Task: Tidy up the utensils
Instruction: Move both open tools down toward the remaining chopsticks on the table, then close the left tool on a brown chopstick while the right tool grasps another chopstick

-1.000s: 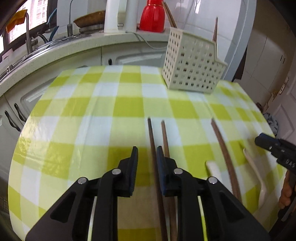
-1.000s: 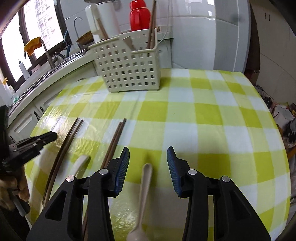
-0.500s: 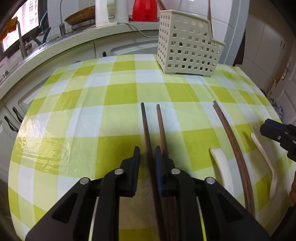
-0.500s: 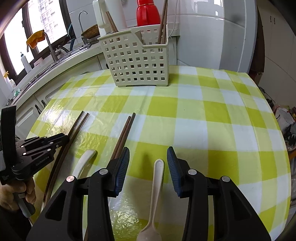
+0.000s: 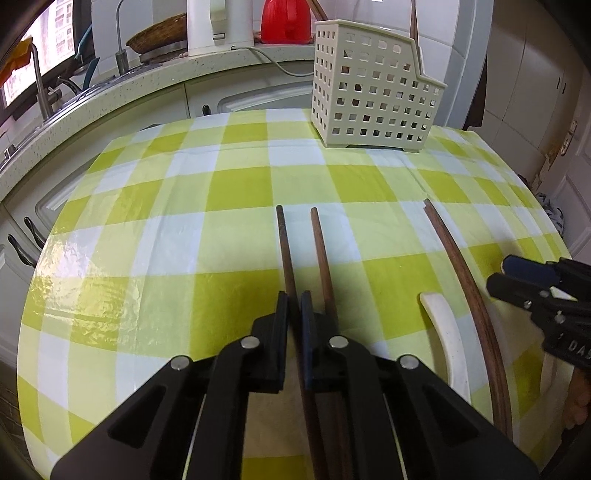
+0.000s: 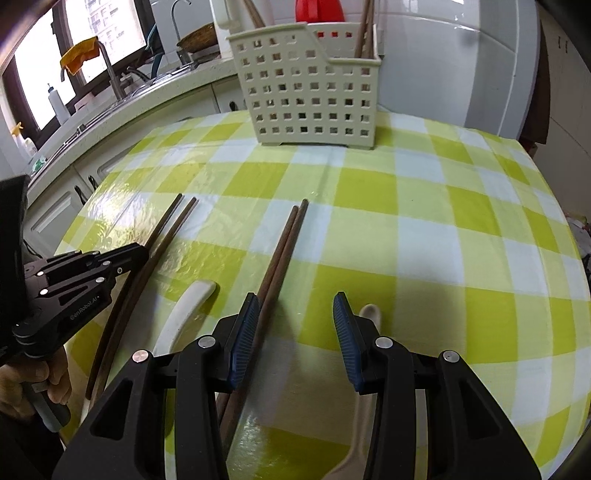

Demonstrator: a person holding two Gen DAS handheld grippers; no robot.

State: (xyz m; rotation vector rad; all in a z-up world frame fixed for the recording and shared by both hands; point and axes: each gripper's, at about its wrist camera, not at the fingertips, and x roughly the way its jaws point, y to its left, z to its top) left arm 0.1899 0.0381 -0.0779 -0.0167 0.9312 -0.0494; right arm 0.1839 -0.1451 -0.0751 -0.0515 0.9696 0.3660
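Left claw (image 5: pixel 294 314) clenched on the left chopstick (image 5: pixel 286 251) of a spread pair, its mate (image 5: pixel 320 251) just beside at 3 o'clock, running under the right finger. Second pair (image 5: pixel 458 258) lying close together on the desk (image 5: pixel 147 258) toward 3 o'clock, a white spoon (image 5: pixel 445 328) just left of it. Basket (image 5: pixel 373 88) standing at 12 o'clock on the desk's far edge, a chopstick upright in its right end. Right claw (image 6: pixel 293 325) released, fingers wide apart, low over the desk; beige spoon (image 6: pixel 371 314) lying under its right finger, the touching pair (image 6: pixel 284 243) passing under its left finger. Left claw visible at 9 o'clock in the right view, gripped by a hand (image 6: pixel 22 387). Red flask (image 5: pixel 286 16) behind the basket.
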